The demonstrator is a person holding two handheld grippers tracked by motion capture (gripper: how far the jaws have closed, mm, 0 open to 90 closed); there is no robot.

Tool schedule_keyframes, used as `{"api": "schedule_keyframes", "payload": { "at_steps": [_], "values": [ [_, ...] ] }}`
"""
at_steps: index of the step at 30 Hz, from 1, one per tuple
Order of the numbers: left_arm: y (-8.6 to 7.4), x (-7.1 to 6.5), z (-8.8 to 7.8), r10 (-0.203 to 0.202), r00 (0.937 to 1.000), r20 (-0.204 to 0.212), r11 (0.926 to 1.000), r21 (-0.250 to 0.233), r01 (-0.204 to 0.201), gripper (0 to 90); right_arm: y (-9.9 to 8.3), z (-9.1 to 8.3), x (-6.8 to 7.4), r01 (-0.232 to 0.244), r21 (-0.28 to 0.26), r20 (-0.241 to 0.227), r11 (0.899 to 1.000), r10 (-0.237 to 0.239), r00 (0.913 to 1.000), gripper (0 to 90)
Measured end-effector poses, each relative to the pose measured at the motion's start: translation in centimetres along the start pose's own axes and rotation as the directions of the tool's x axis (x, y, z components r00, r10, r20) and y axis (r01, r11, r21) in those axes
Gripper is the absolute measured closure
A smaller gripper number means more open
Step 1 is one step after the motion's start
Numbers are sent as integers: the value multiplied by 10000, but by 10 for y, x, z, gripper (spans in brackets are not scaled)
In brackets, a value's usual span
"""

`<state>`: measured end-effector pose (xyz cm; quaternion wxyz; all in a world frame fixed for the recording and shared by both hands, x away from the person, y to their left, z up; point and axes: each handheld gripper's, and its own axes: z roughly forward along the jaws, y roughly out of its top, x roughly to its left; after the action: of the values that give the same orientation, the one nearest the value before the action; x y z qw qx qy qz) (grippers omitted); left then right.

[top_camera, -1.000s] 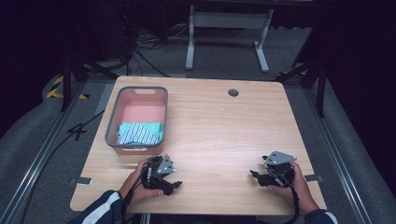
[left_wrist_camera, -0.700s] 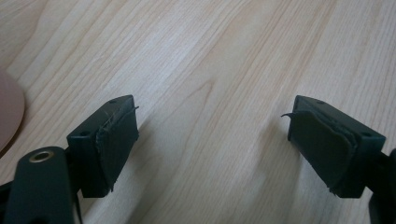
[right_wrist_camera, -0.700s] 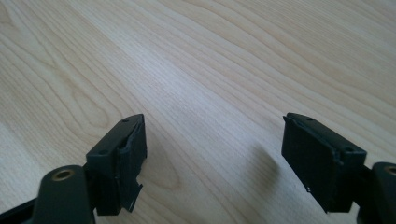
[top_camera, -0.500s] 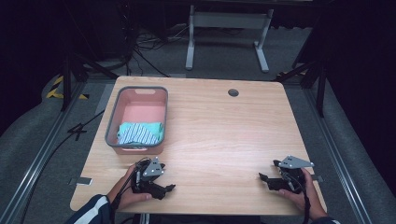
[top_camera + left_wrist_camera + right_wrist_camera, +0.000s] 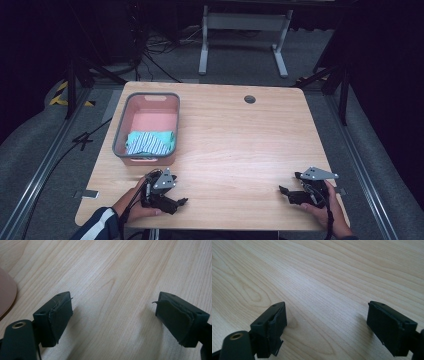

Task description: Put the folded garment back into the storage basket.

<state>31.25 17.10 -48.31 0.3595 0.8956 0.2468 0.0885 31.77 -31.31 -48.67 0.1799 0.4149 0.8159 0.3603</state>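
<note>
My left gripper (image 5: 179, 202) rests low over the wooden table (image 5: 235, 145) near its front edge, held by a hand in a striped sleeve. Its jaws have just been opening and stand wide apart, with bare wood between them (image 5: 112, 307). At the front right my right gripper (image 5: 288, 183) sits in the other hand, jaws pointing left. These jaws too have just been opening; they are open over plain tabletop (image 5: 327, 312) and hold nothing.
A pink basket with a grey rim (image 5: 121, 135) stands at the table's left, just beyond the left gripper; a teal and white striped cloth (image 5: 150, 142) lies folded inside. Its pink edge (image 5: 6, 295) shows in the left gripper view. A cable hole (image 5: 249, 99) sits far back.
The right hand has shifted right and a little nearer the front edge. The left hand has drifted slightly left. Both pairs of jaws stand wider.
</note>
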Motion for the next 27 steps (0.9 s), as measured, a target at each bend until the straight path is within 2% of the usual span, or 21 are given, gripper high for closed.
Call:
{"api": "schedule_keyframes", "payload": {
  "at_steps": [27],
  "values": [
    [0, 0, 0, 1, 10000, 48, 10000, -1, -1, 142, 0, 0, -1, 44, 16, -42, 10000, -44, 10000, 166]
  ]
}}
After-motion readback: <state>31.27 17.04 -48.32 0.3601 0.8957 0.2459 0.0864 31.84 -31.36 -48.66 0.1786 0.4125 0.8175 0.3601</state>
